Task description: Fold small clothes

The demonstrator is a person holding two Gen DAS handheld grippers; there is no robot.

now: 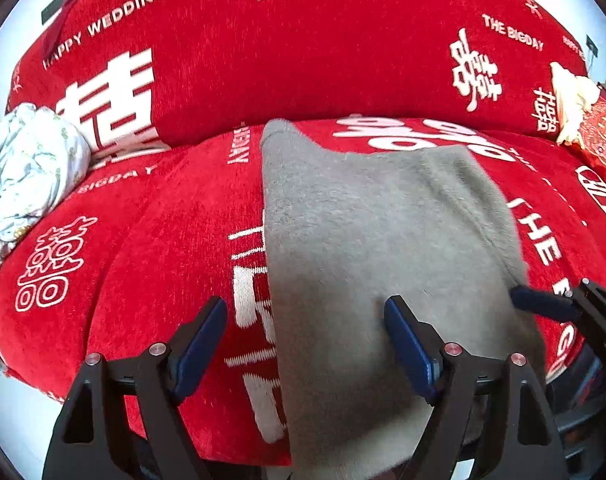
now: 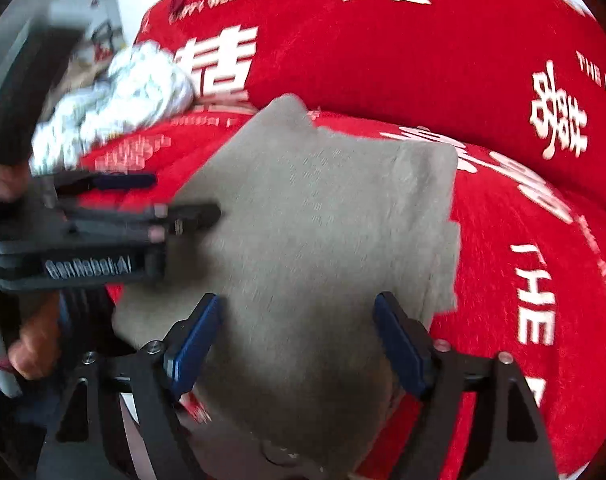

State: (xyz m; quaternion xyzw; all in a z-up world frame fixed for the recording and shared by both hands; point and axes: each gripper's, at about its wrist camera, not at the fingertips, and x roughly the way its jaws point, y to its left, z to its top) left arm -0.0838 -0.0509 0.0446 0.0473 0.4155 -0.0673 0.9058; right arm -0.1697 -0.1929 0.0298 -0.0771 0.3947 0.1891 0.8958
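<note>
The red sofa cover printed with white lettering carries the folded grey fleece garment, lying flat with its long axis running away from me toward the backrest. Both my grippers sit over its near end. My left gripper stands spread, empty, astride the garment's left edge; my right gripper stands spread over its middle, gripping nothing. Only the right view shows the garment's stepped right edge.
</note>
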